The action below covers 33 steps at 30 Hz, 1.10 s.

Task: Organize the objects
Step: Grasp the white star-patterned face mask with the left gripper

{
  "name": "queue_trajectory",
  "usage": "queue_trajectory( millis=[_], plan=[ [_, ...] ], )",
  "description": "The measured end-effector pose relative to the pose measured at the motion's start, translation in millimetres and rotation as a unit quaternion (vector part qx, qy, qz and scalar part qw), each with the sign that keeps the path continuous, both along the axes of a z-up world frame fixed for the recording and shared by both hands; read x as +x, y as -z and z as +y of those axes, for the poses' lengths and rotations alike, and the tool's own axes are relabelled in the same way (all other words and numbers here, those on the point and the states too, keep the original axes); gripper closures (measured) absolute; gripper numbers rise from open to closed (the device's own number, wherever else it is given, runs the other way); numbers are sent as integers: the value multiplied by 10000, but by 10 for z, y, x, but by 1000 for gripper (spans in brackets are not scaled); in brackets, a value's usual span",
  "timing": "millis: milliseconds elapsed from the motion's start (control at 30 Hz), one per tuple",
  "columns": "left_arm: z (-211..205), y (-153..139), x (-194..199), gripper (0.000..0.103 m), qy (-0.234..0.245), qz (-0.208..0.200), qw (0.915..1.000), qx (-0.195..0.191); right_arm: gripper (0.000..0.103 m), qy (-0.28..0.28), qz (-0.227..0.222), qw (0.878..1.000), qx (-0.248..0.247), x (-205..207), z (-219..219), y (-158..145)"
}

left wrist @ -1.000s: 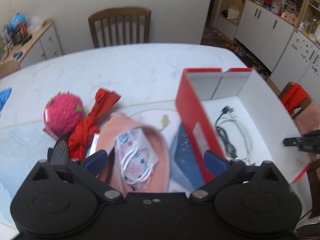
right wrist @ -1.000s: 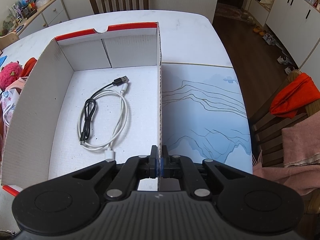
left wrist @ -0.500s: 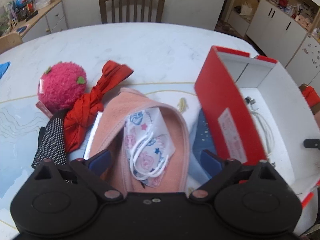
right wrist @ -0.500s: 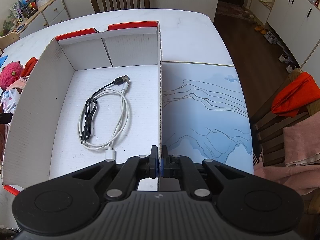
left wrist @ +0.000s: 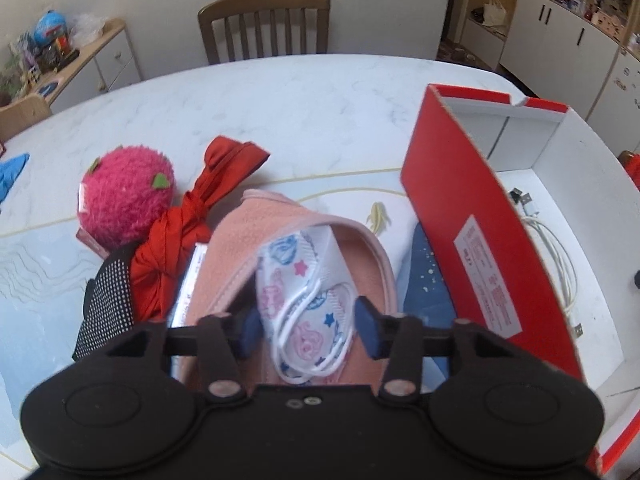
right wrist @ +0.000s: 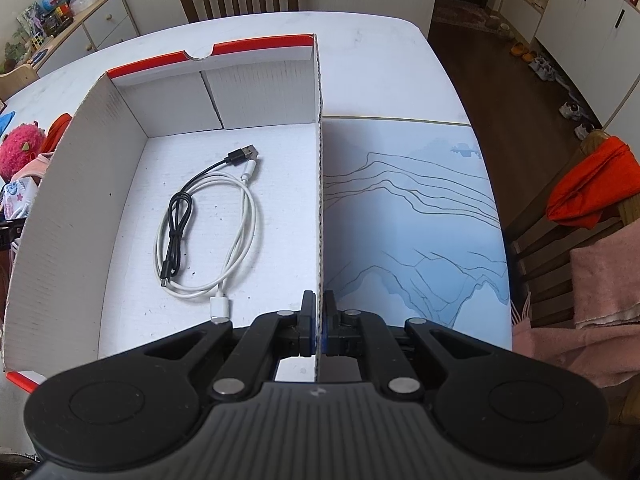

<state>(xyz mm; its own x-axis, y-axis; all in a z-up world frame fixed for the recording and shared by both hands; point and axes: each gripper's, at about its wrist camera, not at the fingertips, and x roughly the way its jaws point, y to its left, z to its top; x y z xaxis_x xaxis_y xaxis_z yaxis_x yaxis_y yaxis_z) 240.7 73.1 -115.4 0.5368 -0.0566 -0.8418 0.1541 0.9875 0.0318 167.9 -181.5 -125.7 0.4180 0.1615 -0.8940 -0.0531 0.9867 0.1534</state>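
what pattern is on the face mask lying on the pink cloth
White face mask with pink and blue cartoon prints and stars; clearest in the left wrist view.

Even, soft daylight; strong fisheye bending at the edges (dark vignetted corners); faint shadows inside the red-and-white cardboard box (right wrist: pixel 120 152); left view slightly blurred.

A wooden chair (left wrist: pixel 264 24) stands at the far side of the counter (left wrist: pixel 280 96). A sideboard (right wrist: pixel 76 28) with toys is far left, white cabinets (right wrist: pixel 592 20) far right. On the right, an orange cloth (right wrist: pixel 592 184) drapes another chair.
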Motion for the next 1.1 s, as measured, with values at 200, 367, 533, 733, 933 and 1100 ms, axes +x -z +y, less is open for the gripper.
queue_trajectory(
  millis=[200,367,533,733,933,1100],
  plan=[
    [-119,-115,-106,84,225,-186,9995,76,101,-3,7,10000,4,0,2,3],
    [-267,-173,-203,91,499,-288,9983,122,101,-11,6,10000,-3,1,10,5],
    [-412,-88,-221,101,735,-240,9958,481,101,-16,9,10000,-13,-1,17,5],
    [-353,-173,-242,103,740,-174,9965,341,101,-30,-5,10000,-27,-8,18,4],
    [-285,-558,-293,103,782,-189,9967,66,101,-26,-46,10000,8,-12,3,5],
    [-289,-941,-337,103,899,-297,9950,-305,101,-19,-60,10000,45,-15,-10,10]
  ],
)
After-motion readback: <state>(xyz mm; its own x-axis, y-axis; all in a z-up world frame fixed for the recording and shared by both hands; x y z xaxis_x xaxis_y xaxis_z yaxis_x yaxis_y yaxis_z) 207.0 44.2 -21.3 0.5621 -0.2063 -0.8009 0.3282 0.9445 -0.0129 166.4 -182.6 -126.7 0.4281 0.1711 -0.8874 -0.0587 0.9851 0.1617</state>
